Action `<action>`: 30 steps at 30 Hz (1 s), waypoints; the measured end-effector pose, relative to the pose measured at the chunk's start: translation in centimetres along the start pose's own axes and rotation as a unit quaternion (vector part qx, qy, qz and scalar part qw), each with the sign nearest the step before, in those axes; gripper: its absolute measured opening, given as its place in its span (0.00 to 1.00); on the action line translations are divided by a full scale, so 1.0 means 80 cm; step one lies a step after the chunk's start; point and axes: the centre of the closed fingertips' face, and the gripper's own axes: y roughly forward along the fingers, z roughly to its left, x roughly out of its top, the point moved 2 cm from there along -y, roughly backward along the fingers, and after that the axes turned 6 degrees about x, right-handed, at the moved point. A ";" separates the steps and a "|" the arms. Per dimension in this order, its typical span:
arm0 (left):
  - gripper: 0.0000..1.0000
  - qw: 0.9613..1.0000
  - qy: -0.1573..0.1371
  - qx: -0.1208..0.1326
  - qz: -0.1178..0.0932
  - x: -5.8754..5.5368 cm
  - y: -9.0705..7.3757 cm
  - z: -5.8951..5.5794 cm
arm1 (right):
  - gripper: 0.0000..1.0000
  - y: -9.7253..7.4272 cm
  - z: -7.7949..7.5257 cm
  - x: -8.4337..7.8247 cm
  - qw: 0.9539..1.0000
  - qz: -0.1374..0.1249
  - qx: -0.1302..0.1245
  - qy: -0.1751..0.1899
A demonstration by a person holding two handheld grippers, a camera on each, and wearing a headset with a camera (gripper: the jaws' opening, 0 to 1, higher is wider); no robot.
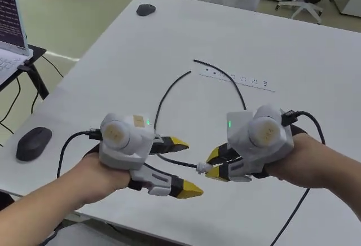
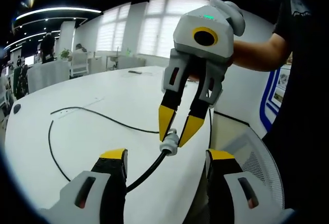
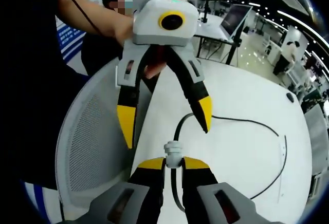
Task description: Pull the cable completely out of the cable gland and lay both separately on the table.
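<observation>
My right gripper (image 3: 174,163) is clamped on the gland (image 3: 173,152) at its tips; my left gripper (image 2: 167,154) gapes wide, the cable (image 2: 146,172) running between its fingers (image 2: 114,158)

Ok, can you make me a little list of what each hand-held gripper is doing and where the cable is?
left hand-held gripper: open, jaws on either side of the cable, not pinching it
right hand-held gripper: shut on the cable gland
cable gland: small, white, held just above the table
cable: black, still in the gland, the rest curving across the table
table: white
</observation>
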 end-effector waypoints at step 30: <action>0.23 0.999 -0.001 -0.043 -0.002 0.009 0.021 -0.015 | 0.07 -0.015 0.006 -0.010 0.999 -0.011 -0.016 -0.025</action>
